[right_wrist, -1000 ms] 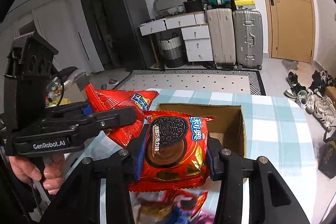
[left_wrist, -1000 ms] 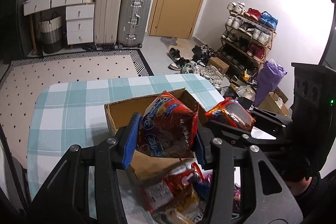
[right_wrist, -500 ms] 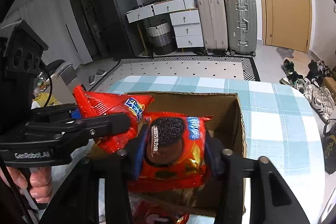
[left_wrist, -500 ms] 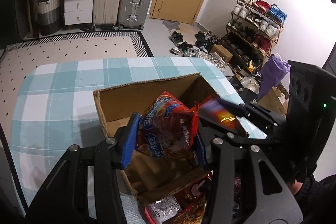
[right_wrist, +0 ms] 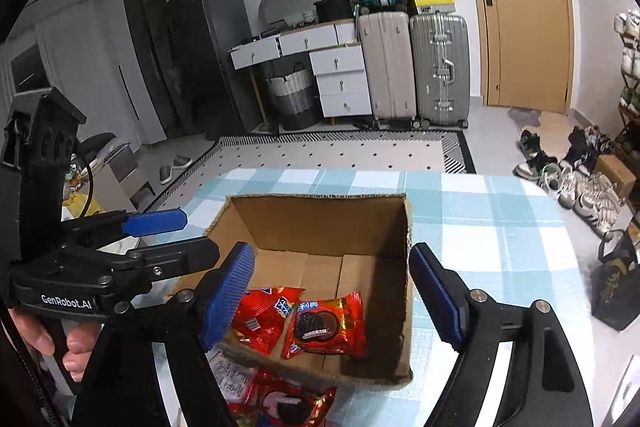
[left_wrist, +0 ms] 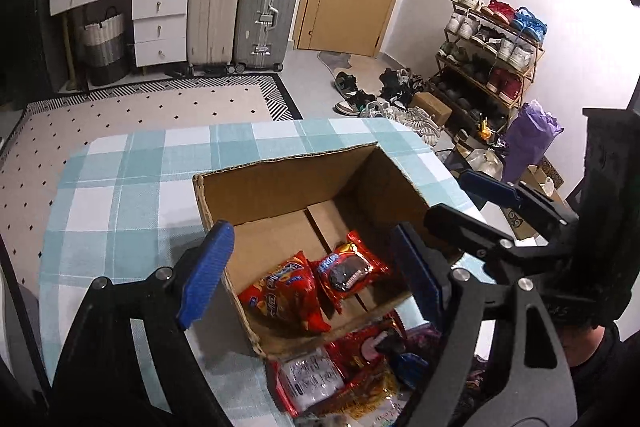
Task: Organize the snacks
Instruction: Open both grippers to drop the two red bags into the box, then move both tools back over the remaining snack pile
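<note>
Left gripper (left_wrist: 316,275) and right gripper (right_wrist: 334,301) both above the near edge of the cardboard box (left_wrist: 280,183), jaws opening wide, nothing between the blue pads. Inside the box, on its floor near the front wall: a red chip packet (left_wrist: 286,297) at the left, a red Oreo packet (right_wrist: 326,325) just beside it at the right, apparently touching. More snack packets (left_wrist: 336,375) heaped outside the box, against its near wall, on the near edge of the checked tablecloth (left_wrist: 120,195). Printing on these too blurred to read.
</note>
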Motion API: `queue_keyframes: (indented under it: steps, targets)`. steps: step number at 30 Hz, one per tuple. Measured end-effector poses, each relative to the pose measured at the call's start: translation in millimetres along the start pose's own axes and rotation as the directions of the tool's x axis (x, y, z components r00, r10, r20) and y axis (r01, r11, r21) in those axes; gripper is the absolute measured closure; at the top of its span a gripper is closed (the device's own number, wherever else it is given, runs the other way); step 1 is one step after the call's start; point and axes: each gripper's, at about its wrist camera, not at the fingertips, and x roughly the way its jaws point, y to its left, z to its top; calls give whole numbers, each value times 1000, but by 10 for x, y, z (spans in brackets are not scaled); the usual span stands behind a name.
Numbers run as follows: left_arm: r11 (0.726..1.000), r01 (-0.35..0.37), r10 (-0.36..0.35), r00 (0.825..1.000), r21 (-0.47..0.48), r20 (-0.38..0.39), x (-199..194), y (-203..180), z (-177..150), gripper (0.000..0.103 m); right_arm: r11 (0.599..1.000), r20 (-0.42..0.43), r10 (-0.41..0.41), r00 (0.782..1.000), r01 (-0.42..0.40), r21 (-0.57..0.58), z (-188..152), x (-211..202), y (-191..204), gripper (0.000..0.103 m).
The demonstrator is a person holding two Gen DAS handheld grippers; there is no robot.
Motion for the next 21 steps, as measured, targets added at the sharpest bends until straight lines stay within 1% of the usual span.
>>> queue_keyframes:
  steps: [4, 7, 10, 17, 21]
  targets:
    - [1000, -10, 9, 1000, 6, 17, -223, -93, -46, 24, 1000, 40, -2, 999, 2, 2, 13, -272, 82, 21]
    - [1000, -24, 24, 999, 11, 32, -415, -163, -88, 24, 1000, 72, -12, 997, 14, -27, 20, -479, 171, 19]
    - [999, -40, 39, 998, 19, 47, -590, -232, -123, 23, 999, 96, -6, 995, 10, -44, 5, -698, 262, 18]
    - [998, -60, 58, 996, 20, 72, -1033, -384, -319, 22, 996, 137, 8, 991, 3, -84, -127, -1181, 495, 18]
    - [997, -74, 72, 993, 20, 91, -1269, -474, -434, 19, 996, 157, 9, 988, 5, -88, -220, -1431, 583, 17]
